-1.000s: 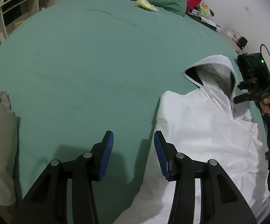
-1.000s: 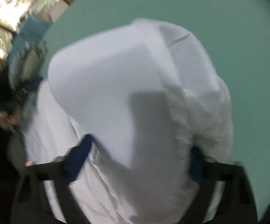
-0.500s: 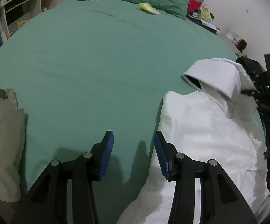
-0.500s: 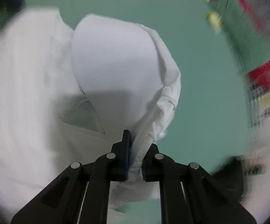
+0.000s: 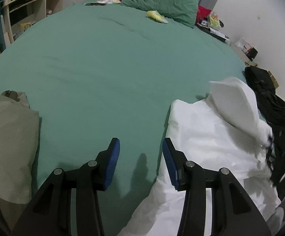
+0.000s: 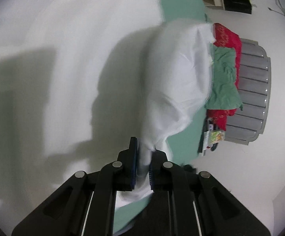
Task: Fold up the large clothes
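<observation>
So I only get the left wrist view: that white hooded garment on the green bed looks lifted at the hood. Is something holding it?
Observer: Yes, the right gripper has its jaws shut on a bunched fold of the white hooded garment.
Operator: What's beyond it from that side?
Observer: A grey slatted headboard, behind the pillows.
Operator: And is my left gripper in that picture?
Observer: No, the right wrist view doesn't show it.
</observation>
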A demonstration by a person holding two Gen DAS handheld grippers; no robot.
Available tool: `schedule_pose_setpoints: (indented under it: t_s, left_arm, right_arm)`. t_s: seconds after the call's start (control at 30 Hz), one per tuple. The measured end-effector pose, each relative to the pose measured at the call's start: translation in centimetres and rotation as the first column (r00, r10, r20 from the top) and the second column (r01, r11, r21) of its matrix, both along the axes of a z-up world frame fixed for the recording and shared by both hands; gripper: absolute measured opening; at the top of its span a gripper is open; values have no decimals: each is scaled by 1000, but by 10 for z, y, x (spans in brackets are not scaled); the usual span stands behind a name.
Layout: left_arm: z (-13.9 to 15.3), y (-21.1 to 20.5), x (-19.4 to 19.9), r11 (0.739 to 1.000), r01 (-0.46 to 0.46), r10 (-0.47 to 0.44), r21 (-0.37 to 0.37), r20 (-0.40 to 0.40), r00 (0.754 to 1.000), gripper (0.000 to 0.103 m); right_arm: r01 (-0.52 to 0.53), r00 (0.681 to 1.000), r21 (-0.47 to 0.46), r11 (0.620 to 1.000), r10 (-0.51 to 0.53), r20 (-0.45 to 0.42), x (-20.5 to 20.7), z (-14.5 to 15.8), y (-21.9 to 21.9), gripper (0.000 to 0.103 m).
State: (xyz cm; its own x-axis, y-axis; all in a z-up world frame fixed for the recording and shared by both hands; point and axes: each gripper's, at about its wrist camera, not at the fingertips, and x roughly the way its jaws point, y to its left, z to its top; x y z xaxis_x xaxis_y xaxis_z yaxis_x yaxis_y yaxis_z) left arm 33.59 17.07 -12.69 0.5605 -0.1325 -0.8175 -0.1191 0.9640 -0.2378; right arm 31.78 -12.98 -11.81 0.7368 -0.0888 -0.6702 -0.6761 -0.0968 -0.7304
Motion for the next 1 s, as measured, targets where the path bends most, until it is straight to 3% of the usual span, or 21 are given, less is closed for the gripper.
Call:
schedule_pose_setpoints:
  t_s: [0.17, 0.27, 0.33, 0.43, 0.57, 0.63, 0.7, 0.73, 0.77, 0.8, 0.83, 0.87, 0.9, 1.0]
  left_arm:
    - [2, -4, -7, 1000, 15, -15, -1, 5, 1000, 48]
    - [2, -6, -9, 1000, 22, -22, -6, 1, 1000, 48]
    - [3, -7, -11, 1000, 25, -25, -11, 6, 1000, 48]
    - [5, -10, -12, 999, 35, -35, -14, 16, 999, 48]
    - [5, -18, -13, 998, 60, -60, -16, 23, 998, 48]
    - [5, -23, -13, 997, 73, -72, -9, 24, 997, 48]
    - [3, -26, -12, 997, 80, -80, -5, 21, 997, 48]
    - [3, -27, -13, 997, 82, -82, -4, 19, 996, 48]
    - [2, -28, -12, 997, 83, -83, -4, 16, 996, 48]
    - [1, -29, -12, 996, 86, -86, -5, 13, 996, 48]
    - [1, -29, -11, 996, 88, -88, -6, 11, 996, 48]
    - [0, -30, -11, 996, 89, -89, -8, 10, 996, 48]
    - [0, -30, -11, 996, 89, -89, -10, 8, 996, 48]
    - [2, -33, -9, 995, 100, -99, -21, 12, 995, 48]
  right_arm:
    - [46, 999, 56, 997, -46, -9, -43, -5, -17, 12]
    - [166, 986, 153, 974, -160, -51, -59, 12, -22, 41]
    - [257, 966, 293, 921, -241, -91, -62, 37, -20, 62]
    - [381, 924, 535, 754, -307, -226, -47, 82, -9, 66]
    - [467, 884, 683, 562, -306, -353, -16, 104, 27, 66]
    - [549, 834, 723, 419, -324, -446, 16, 96, 31, 66]
    - [636, 765, 739, 221, -303, -568, 45, 83, 41, 66]
    - [672, 730, 724, 155, -302, -613, 51, 73, 42, 66]
    - [726, 675, 683, 83, -275, -685, 62, 60, 47, 65]
    - [777, 619, 629, 38, -232, -750, 67, 45, 55, 55]
    - [810, 580, 586, 37, -202, -789, 61, 33, 61, 42]
    - [828, 558, 557, 69, -195, -806, 60, 24, 69, 41]
    - [835, 551, 534, 136, -201, -810, 51, 15, 82, 41]
    - [796, 595, 545, 262, -179, -783, 22, 16, 102, 41]
